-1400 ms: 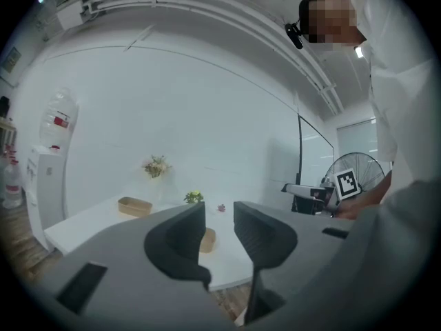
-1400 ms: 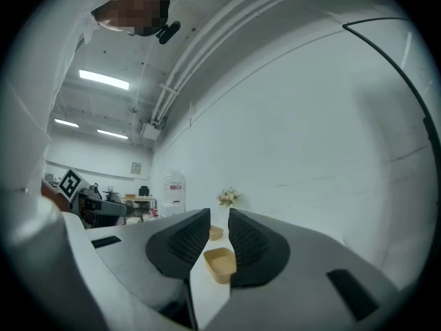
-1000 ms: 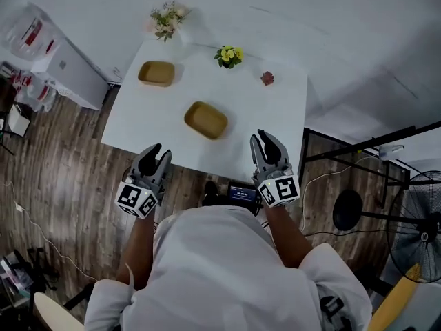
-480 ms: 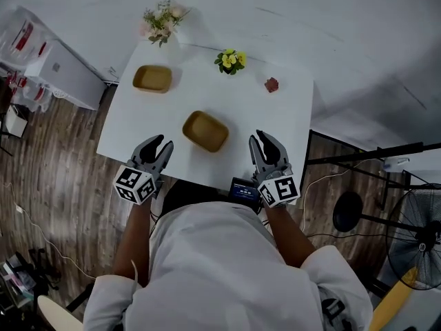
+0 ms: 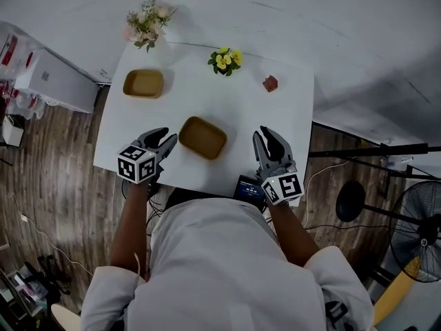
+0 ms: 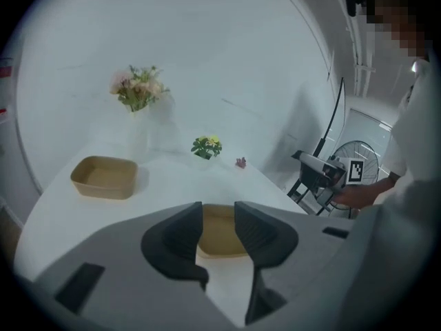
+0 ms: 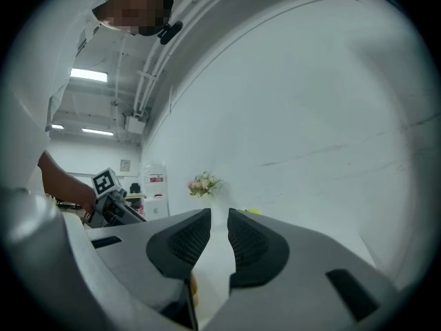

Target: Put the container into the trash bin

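Observation:
Two shallow brown containers lie on the white table [image 5: 282,116]. One container [image 5: 202,137] is near the front edge, the other [image 5: 143,83] at the back left. My left gripper [image 5: 167,141] hovers just left of the near container [image 6: 220,236], tipped downward, jaws open with nothing between them. My right gripper [image 5: 265,138] is open to the right of that container, a hand's width off and pointing level. The far container [image 6: 105,176] shows at the left of the left gripper view. No trash bin is in any view.
A pale bouquet [image 5: 146,26] stands at the back left corner, with a yellow flower pot [image 5: 225,59] and a small red object [image 5: 270,83] along the back. A fan [image 5: 420,236] and black stands are on the wooden floor to the right.
Both grippers have moved forward from the front edge to over the table. The left one has come close to the near container and tipped down.

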The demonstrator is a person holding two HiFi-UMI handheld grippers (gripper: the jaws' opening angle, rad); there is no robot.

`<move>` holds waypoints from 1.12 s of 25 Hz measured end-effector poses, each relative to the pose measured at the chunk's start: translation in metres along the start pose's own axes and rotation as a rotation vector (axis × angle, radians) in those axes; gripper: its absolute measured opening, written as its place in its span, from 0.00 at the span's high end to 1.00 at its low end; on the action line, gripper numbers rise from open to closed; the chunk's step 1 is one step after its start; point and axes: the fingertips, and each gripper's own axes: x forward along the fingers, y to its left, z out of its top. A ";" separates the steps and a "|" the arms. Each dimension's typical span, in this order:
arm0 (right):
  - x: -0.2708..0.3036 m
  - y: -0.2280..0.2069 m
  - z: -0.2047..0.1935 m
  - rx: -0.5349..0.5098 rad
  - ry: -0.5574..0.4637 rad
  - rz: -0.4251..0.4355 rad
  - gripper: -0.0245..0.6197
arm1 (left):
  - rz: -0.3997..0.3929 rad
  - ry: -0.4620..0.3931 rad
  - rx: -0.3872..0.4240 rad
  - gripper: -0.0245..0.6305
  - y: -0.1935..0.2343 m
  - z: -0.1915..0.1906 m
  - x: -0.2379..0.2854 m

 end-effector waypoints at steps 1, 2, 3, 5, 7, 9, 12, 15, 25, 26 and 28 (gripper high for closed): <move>0.003 -0.003 0.000 0.000 0.001 -0.002 0.81 | -0.004 0.028 0.004 0.75 0.004 -0.002 0.008; 0.007 -0.005 -0.001 0.002 0.003 -0.004 0.81 | -0.006 0.059 0.010 0.75 0.008 -0.005 0.016; 0.010 -0.008 -0.003 0.005 0.007 -0.007 0.81 | -0.007 0.092 0.012 0.75 0.013 -0.009 0.024; 0.014 -0.014 -0.010 0.016 0.022 -0.014 0.81 | -0.024 0.156 -0.014 0.74 0.019 -0.019 0.040; 0.016 -0.020 -0.017 0.026 0.041 -0.021 0.81 | -0.049 0.211 -0.051 0.74 0.021 -0.029 0.053; 0.018 -0.025 -0.022 0.033 0.055 -0.029 0.81 | -0.057 0.256 -0.059 0.74 0.026 -0.036 0.064; 0.022 -0.032 -0.029 0.046 0.077 -0.038 0.81 | -0.054 0.314 -0.061 0.75 0.034 -0.049 0.077; 0.027 -0.037 -0.037 0.066 0.096 -0.045 0.81 | -0.054 0.347 -0.098 0.76 0.040 -0.059 0.088; 0.038 -0.039 -0.044 0.093 0.104 -0.044 0.81 | -0.066 0.363 -0.172 0.91 0.045 -0.067 0.098; 0.037 -0.039 -0.043 0.091 0.101 -0.045 0.81 | -0.071 0.355 -0.185 0.91 0.044 -0.066 0.098; 0.035 -0.038 -0.040 0.086 0.094 -0.044 0.81 | -0.076 0.329 -0.213 0.92 0.043 -0.062 0.096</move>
